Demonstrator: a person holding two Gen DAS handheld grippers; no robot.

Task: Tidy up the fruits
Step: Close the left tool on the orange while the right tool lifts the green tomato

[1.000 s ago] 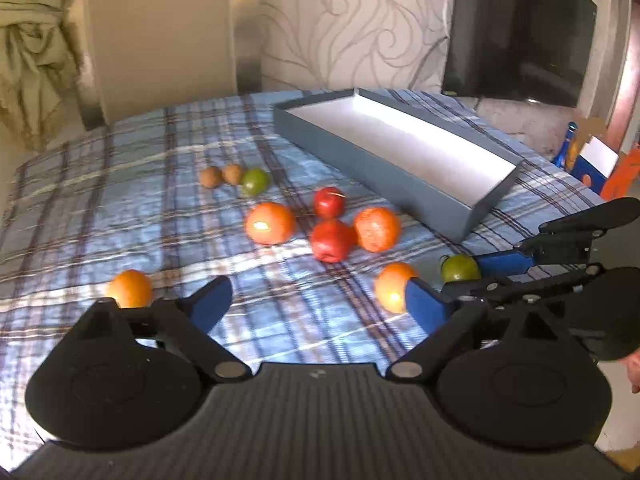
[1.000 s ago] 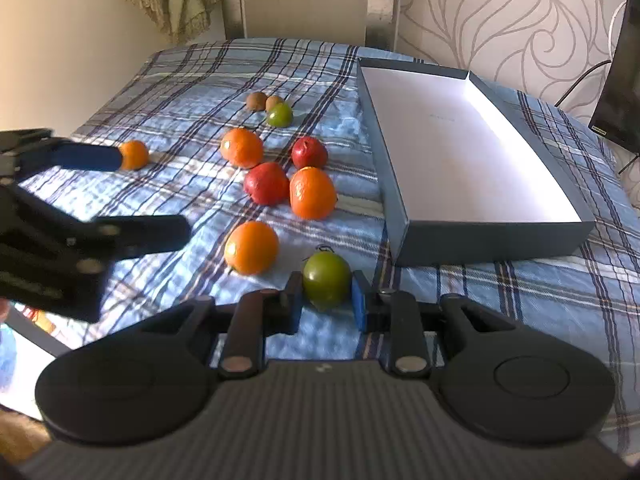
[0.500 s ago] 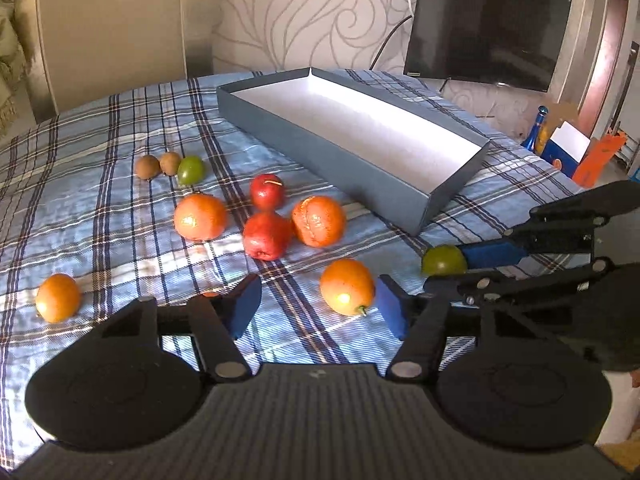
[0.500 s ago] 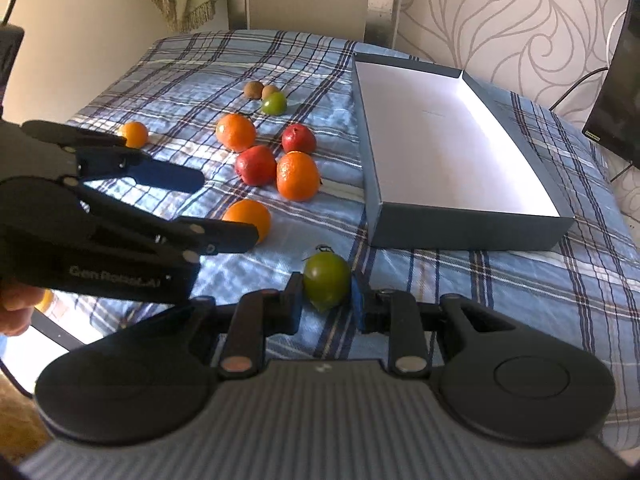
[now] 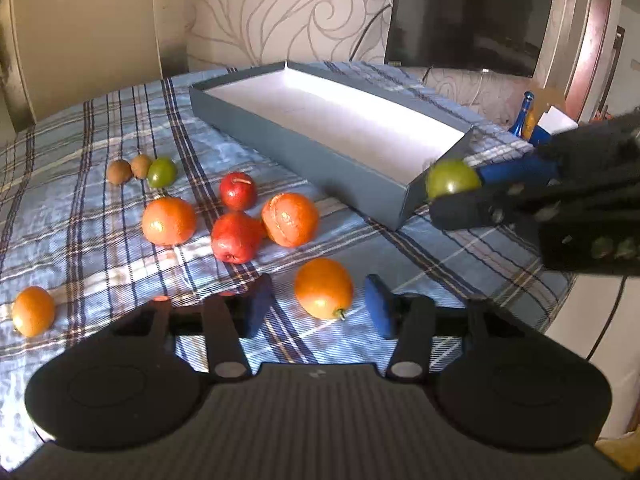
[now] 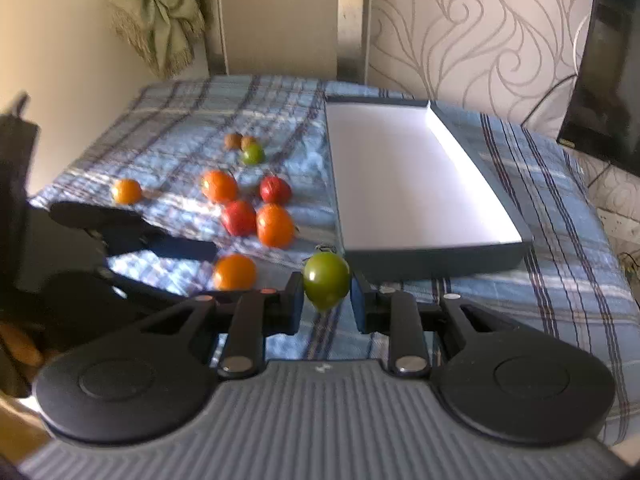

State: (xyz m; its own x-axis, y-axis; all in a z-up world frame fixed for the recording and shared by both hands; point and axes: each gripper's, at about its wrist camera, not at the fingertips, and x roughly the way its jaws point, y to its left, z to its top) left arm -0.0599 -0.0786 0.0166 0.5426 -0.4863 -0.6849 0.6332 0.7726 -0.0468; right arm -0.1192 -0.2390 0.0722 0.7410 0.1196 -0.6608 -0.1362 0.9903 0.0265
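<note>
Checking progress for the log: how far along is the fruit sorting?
Done: nothing yet; the box holds no fruit. In hand: the right gripper is shut on a green fruit near the box's corner; the left gripper, jaws just closing, straddles an orange without pressing it. Left: three more oranges, two red fruits, two brown fruits and another green one on the cloth.

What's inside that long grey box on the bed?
Nothing so far: the box shows only a bare white floor. Its near wall hides a thin strip of floor behind it. All fruit is still outside.
</note>
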